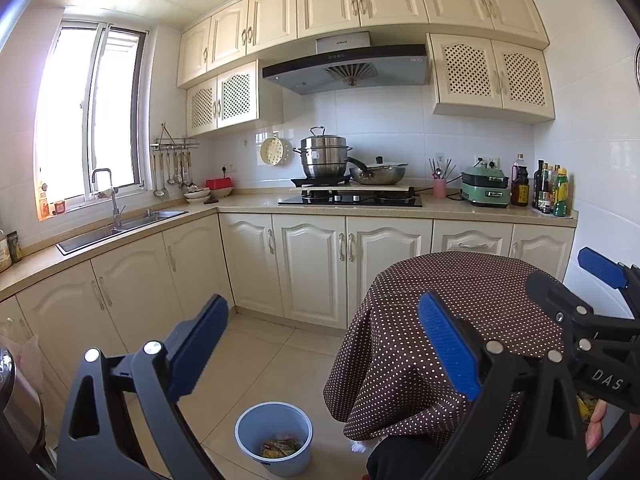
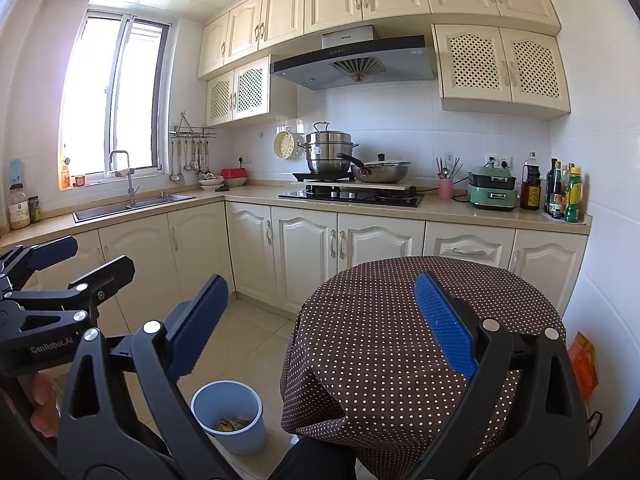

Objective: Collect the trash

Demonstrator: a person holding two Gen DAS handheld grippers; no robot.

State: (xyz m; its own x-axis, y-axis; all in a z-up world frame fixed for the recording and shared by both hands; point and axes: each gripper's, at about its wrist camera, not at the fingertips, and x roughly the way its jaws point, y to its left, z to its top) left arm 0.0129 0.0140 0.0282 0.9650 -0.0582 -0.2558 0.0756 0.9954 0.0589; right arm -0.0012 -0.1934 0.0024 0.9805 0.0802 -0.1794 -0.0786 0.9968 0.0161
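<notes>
Kitchen floor [image 1: 260,360] looks clear; wrappers [image 1: 280,449] are already piled in the bin [image 1: 273,438]. Both grippers, left [image 1: 324,344] and right [image 2: 320,328], are held spread, empty. Seems nearly finished.

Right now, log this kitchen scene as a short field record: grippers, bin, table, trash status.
left gripper: open, holding nothing
right gripper: open, holding nothing
bin: blue-grey, on the floor left of the table, wrappers inside
table: round, brown dotted cloth, top bare
trash status: some already in the bin
</notes>
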